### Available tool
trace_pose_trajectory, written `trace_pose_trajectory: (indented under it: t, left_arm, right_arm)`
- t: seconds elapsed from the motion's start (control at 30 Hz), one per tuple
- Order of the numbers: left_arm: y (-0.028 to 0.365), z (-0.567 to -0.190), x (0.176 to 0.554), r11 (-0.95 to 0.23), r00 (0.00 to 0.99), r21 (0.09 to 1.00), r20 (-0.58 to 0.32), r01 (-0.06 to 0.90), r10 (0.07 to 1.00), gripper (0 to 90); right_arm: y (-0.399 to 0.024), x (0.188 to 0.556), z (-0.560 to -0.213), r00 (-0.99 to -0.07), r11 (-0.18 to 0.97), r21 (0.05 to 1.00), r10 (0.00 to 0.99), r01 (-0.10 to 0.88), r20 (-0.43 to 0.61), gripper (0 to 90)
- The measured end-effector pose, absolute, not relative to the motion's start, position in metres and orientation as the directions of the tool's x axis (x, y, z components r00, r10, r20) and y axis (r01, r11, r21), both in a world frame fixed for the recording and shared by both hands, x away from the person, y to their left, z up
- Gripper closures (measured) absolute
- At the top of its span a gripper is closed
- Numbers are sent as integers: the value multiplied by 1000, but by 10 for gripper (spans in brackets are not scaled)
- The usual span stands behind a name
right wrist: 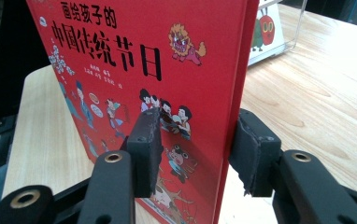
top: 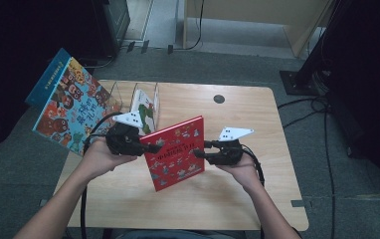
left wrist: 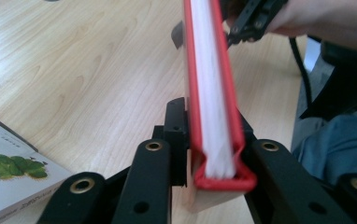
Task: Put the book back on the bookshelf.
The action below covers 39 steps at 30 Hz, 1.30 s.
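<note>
My left hand (top: 100, 155) sits left of the frame's centre, forearm rising from the lower left, and its tool (top: 150, 148) points right with the jaws clamped on what lies between them. My right hand (top: 241, 169) sits right of centre, forearm rising from the bottom edge; its tool (top: 201, 149) points left, jaws parted, one pad (right wrist: 145, 149) in contact, the other standing off.

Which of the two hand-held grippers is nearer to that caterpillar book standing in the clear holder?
The left. The left gripper, clamped on the red book, sits just in front of the caterpillar book; the right gripper is beyond the red book's far edge.
</note>
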<state>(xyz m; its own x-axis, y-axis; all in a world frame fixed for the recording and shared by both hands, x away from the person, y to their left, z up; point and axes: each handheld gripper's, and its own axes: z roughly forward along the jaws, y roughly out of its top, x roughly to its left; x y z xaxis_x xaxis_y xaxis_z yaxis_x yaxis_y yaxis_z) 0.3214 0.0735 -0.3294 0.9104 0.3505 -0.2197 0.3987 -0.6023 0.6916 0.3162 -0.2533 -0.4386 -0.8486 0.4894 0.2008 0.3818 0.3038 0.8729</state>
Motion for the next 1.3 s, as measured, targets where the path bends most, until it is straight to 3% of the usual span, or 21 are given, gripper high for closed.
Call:
trace_pose_trajectory:
  t: [0.37,0.63,0.93,1.3]
  left_arm:
    - [46,-298,335,-741,913,536,-192,404,359,742]
    - [28,-295,343,-783,918,480,-189,395,348,775]
    - [39,-293,339,-749,895,492,-216,445,390,804]
    - [93,-279,331,-674,851,528,-228,517,474,805]
  right_arm:
    - [-252,315,-435,-852,338,864,493,372,174,558]
    - [-245,315,-434,-862,353,862,478,364,169,551]
    - [-255,314,-434,-853,368,860,503,354,136,520]
    - [-282,322,-461,-787,447,770,606,456,115,489]
